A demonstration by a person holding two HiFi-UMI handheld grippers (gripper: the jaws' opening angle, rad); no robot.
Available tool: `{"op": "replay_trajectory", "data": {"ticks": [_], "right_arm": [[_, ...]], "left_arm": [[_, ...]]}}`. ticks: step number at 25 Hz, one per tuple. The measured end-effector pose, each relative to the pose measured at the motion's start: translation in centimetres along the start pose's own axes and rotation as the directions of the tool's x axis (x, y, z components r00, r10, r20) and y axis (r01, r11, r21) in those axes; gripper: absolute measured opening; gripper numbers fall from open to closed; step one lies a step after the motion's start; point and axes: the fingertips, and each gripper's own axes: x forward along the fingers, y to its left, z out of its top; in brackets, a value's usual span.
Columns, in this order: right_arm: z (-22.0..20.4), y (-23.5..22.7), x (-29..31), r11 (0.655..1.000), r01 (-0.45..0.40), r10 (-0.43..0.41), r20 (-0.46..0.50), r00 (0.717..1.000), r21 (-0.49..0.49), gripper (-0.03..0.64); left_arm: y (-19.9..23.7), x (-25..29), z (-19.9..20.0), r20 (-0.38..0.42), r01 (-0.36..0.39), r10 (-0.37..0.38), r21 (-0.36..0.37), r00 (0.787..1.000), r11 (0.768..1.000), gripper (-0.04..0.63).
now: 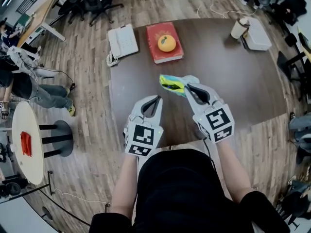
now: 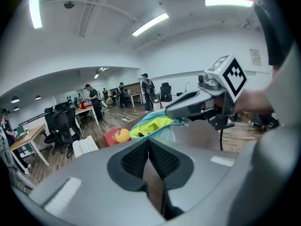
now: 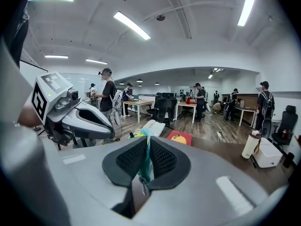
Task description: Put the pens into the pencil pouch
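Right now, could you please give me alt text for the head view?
The right gripper holds a teal and yellow pencil pouch over a brown table, the shut, empty left gripper beside it. Behind sit a telephone and an orange on a red book.

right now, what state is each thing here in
teal and yellow fabric pencil pouch: unzipped, pinched by the right gripper
right gripper: shut on the pencil pouch
left gripper: shut, nothing between its jaws
round orange fruit: resting on the red book
red book: closed, lying flat on the dark brown table
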Motion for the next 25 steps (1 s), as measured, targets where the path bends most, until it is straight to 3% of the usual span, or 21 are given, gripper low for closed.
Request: {"op": "replay_trajectory", "data": {"ticks": [7,12,25], "right_arm": [[2.5,0.5,-0.5,1.000,0.007,-0.007,0.055,0.998,0.004,0.028],[2.9,0.8,-0.3,1.000,0.008,-0.008,0.062,0.998,0.005,0.026],[3.2,0.9,-1.2,1.000,0.016,-0.016,0.077,0.997,0.003,0.025]], "left_arm": [[1.2,-1.6,3.4,0.087,-0.008,0.011,-0.042,0.996,0.999,0.000],[2.4,-2.0,4.4,0.137,-0.017,0.034,-0.123,0.990,0.992,0.000],[2.5,-2.1,4.5,0.151,-0.015,0.042,-0.170,0.988,0.985,0.000]]}}
